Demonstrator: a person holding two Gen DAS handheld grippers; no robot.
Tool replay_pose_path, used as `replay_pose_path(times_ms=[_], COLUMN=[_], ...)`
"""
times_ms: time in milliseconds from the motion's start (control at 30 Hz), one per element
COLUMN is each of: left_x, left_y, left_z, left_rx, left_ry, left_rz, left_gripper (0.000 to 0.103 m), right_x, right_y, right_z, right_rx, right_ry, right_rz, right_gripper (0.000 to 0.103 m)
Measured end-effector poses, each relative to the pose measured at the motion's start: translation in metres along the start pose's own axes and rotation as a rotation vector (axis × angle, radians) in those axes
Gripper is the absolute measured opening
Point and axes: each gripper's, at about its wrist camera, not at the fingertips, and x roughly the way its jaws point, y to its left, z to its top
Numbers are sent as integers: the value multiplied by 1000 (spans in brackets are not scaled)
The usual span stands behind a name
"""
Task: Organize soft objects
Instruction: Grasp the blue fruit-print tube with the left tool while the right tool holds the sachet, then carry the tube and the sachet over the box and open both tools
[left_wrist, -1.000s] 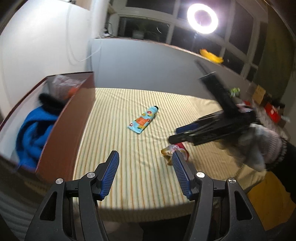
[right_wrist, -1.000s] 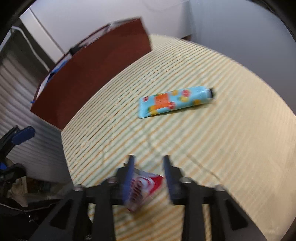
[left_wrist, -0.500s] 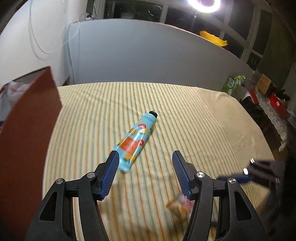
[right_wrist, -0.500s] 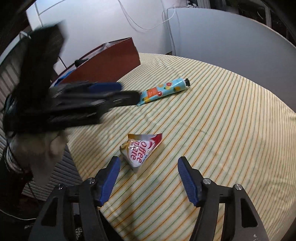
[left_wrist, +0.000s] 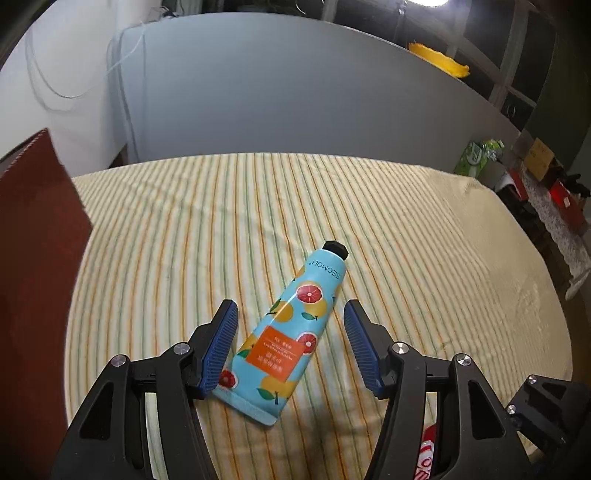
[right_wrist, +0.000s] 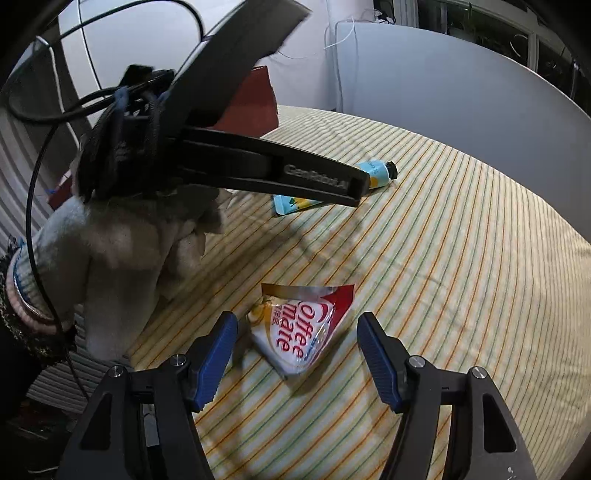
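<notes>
While both tongs stand wide open, empty | left gripper (left_wrist: 290, 349) straddles soft hand cream tube (left_wrist: 283, 334): you squeeze its mid-body gently | right gripper (right_wrist: 296, 356) frames light, crinkly Coffee mate sachet (right_wrist: 301, 326): you pinch its flat middle.

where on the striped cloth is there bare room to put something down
The widest bare patch of striped cloth lies beyond and to the right of the blue tube, up to the grey panel. Another runs between the tube and the brown box. It is crowded near the front edge, where the tube, the Coffee mate packet and both grippers sit.
</notes>
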Motion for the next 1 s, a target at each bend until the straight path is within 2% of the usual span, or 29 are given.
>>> replay_pose_path(times_ms=[233,267,333,367,500,533,700,1000], left_x=[7,7,7,6,9,8,2,-29], left_y=[2,1,1,0,3,4,8,14], left_z=[7,6,6,6,10,10,3,-17], left_rx=[21,26,37,38,21,16,-4,-29], left_ry=[6,3,-2,-3,-3,-5,-10,-53], left_rz=[14,14,11,13,3,1,-9,-42], left_gripper=[57,55,39,36,33,32,29,28], right_x=[6,7,7,6,6,6,0,-17], right_y=[9,11,13,14,9,7,-2,-33], right_z=[4,5,5,5,6,6,1,-11], right_rx=[-27,-31,-35,-34,-22,-20,11,95], right_ry=[4,5,6,6,8,10,4,-30], right_rz=[-53,-56,-58,-57,-72,-71,-71,-72], right_gripper=[63,63,63,62,44,42,36,34])
